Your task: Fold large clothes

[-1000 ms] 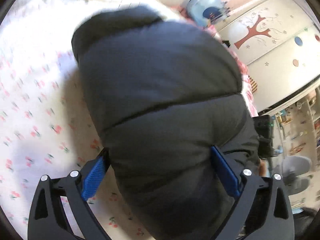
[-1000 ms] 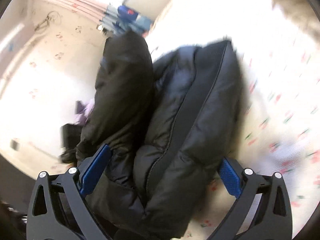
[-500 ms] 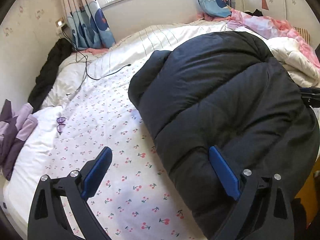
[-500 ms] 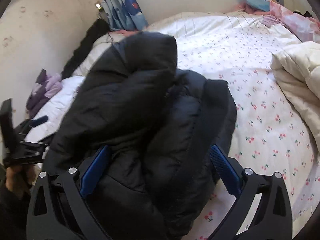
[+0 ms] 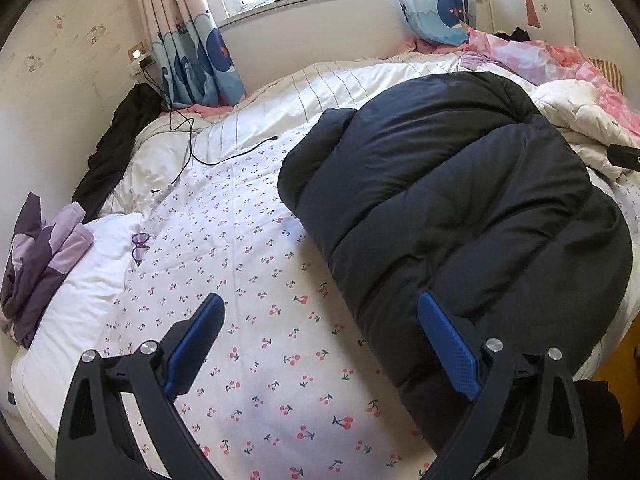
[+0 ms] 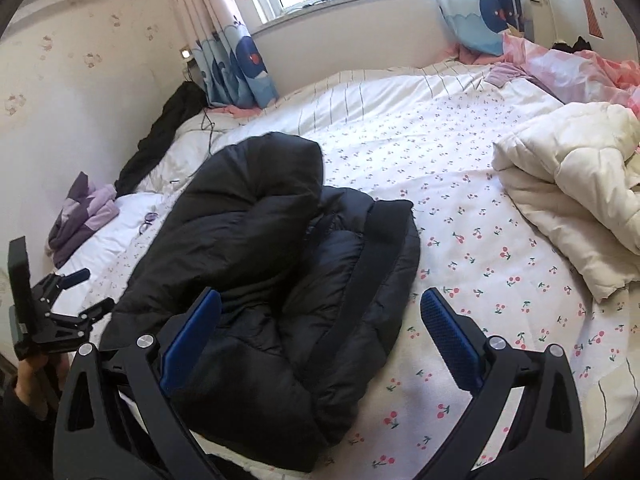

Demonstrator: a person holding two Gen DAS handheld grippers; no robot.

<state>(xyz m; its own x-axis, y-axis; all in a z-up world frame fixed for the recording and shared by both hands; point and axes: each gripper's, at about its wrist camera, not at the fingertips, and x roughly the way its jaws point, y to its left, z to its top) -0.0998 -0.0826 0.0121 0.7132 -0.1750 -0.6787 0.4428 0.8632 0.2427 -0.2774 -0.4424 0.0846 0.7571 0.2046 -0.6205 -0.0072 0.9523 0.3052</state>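
A black puffer jacket (image 5: pixel 452 200) lies folded in a thick bundle on the cherry-print bed sheet (image 5: pixel 248 264), near the bed's front edge. It also shows in the right wrist view (image 6: pixel 272 280). My left gripper (image 5: pixel 320 340) is open and empty, drawn back from the jacket's left side. My right gripper (image 6: pixel 320 336) is open and empty, just in front of the bundle. The left gripper (image 6: pixel 86 292) shows at the far left of the right wrist view.
A cream quilt (image 6: pixel 568 196) lies bunched on the right of the bed. Purple clothes (image 5: pixel 36 252) and a dark garment (image 5: pixel 116 148) lie by the left wall. A black cable (image 5: pixel 200 152) and glasses (image 5: pixel 139 245) lie on the sheet. A pink blanket (image 5: pixel 536 56) lies at the back right.
Both grippers have pulled back and away from the jacket, which now rests on the bed. The views have swung from close on the jacket to the whole bed.
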